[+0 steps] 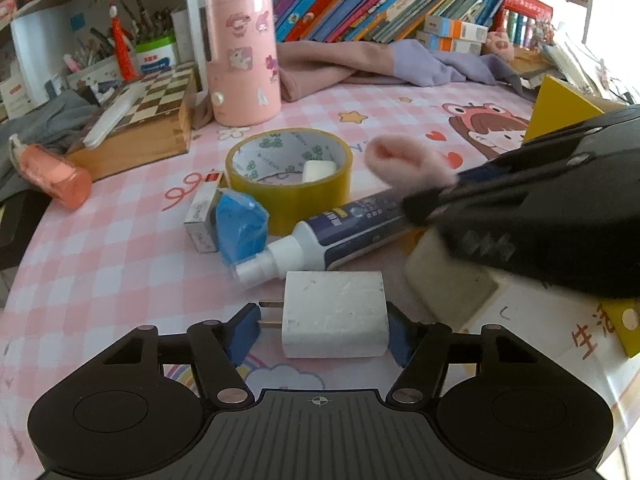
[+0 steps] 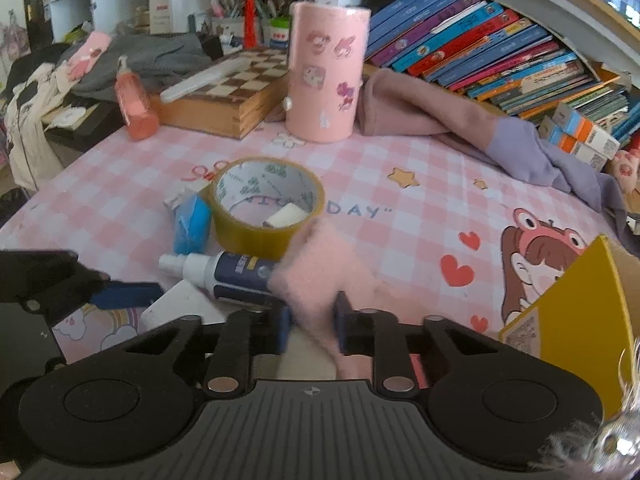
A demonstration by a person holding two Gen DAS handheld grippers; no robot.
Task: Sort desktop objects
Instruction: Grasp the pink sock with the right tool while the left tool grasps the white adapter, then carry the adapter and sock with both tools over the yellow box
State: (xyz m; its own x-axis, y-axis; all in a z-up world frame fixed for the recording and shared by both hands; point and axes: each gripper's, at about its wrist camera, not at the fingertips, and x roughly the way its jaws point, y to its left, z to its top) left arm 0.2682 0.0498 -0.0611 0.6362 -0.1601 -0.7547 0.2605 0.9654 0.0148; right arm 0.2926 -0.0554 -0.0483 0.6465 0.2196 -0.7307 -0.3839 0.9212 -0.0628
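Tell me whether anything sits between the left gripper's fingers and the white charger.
Nothing visible does. The white charger already sits between the left gripper fingers, its prongs pointing at the left pad. The spray bottle lies just beyond it, not in between.

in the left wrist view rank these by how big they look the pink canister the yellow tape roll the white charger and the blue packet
1. Pink canister
2. Tape roll and white charger: they look about alike, and the charger sits much nearer the camera between the left hand-held gripper's fingers, so I won't rank them.
3. Blue packet
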